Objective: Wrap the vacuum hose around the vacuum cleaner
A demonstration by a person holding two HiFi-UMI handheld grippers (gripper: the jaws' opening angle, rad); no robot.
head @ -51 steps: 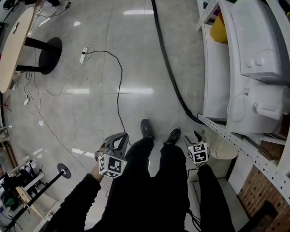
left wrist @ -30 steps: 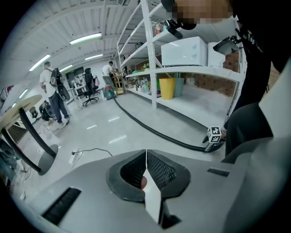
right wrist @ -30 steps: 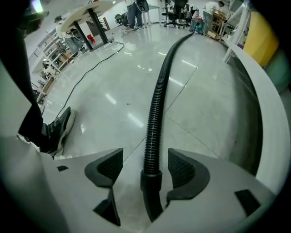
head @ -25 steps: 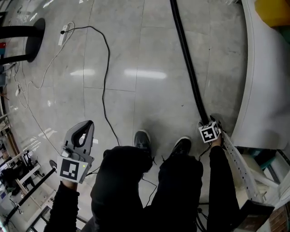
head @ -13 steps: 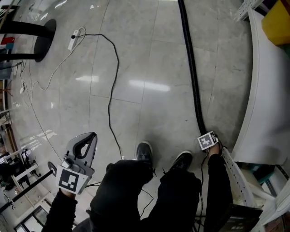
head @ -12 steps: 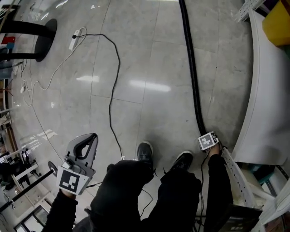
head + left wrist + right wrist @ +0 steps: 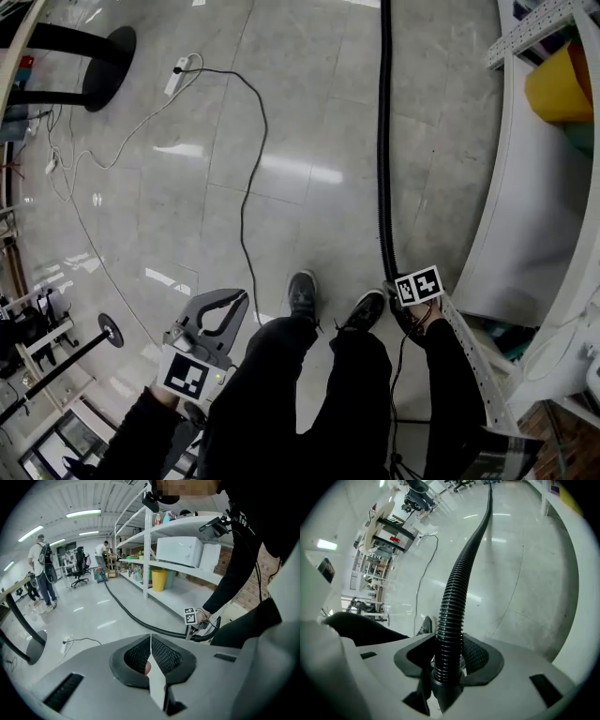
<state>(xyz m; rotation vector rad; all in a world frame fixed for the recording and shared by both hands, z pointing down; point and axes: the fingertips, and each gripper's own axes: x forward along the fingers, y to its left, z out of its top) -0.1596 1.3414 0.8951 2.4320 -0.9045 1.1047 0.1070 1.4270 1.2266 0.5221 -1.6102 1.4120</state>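
Observation:
A black ribbed vacuum hose (image 7: 382, 141) runs down the floor from the top of the head view to the person's right foot. My right gripper (image 7: 396, 287) is shut on its near end, below the marker cube; its jaws have just been closing on it. In the right gripper view the hose (image 7: 457, 588) stands up from between the pads of the right gripper (image 7: 449, 662) and stretches away across the floor. My left gripper (image 7: 240, 299) hangs at the lower left, shut and empty (image 7: 151, 643). No vacuum cleaner body is in view.
A thin black cable (image 7: 246, 187) snakes from a white power strip (image 7: 176, 77) toward the person's shoes (image 7: 302, 291). White shelving (image 7: 511, 216) with a yellow bin (image 7: 558, 89) lines the right side. A round table base (image 7: 117, 47) stands far left. People (image 7: 40, 571) stand in the distance.
The right gripper has closed on the hose's end by the shelf foot and come up with it. The left gripper has risen and moved in toward the person's legs.

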